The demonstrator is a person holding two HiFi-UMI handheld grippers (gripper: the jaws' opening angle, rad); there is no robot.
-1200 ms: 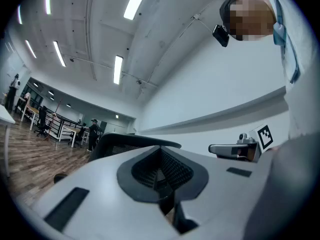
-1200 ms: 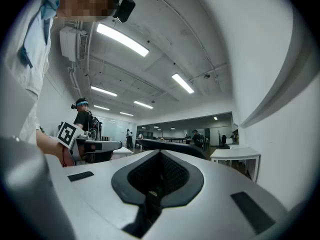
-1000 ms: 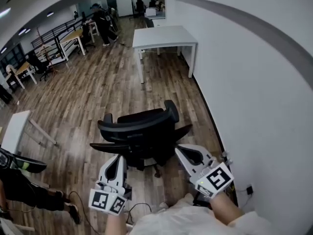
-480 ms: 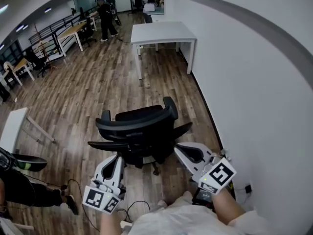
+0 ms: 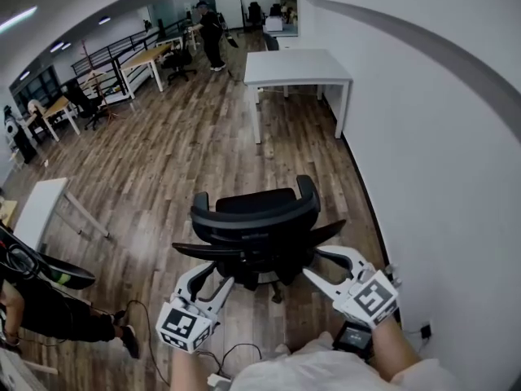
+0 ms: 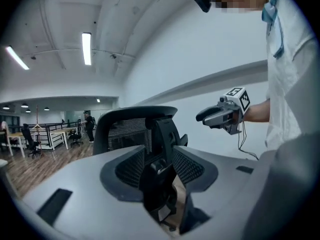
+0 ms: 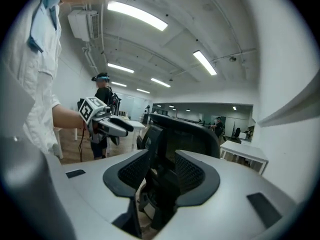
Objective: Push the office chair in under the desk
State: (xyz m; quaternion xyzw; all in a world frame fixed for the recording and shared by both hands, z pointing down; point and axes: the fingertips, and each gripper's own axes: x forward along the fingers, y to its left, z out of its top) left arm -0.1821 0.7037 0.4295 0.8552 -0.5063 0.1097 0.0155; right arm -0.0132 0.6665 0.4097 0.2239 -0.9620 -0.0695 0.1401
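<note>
Both sets of jaws were together a second ago and have just been opening. The left gripper (image 5: 221, 274) and right gripper (image 5: 313, 261) now hold their jaws apart behind the office chair (image 5: 256, 218), pads gripping nothing. The chair remains on open floor (image 5: 163, 161), well apart from the desk (image 5: 297, 66).

The office chair (image 5: 256, 226) stands on the floor (image 5: 163, 161) nearest the viewer, with its back turned this way. The worktop (image 5: 297, 66) lies well beyond it, against the wall (image 5: 423, 137) on the right. A second worktop (image 5: 32, 210) sits far left
</note>
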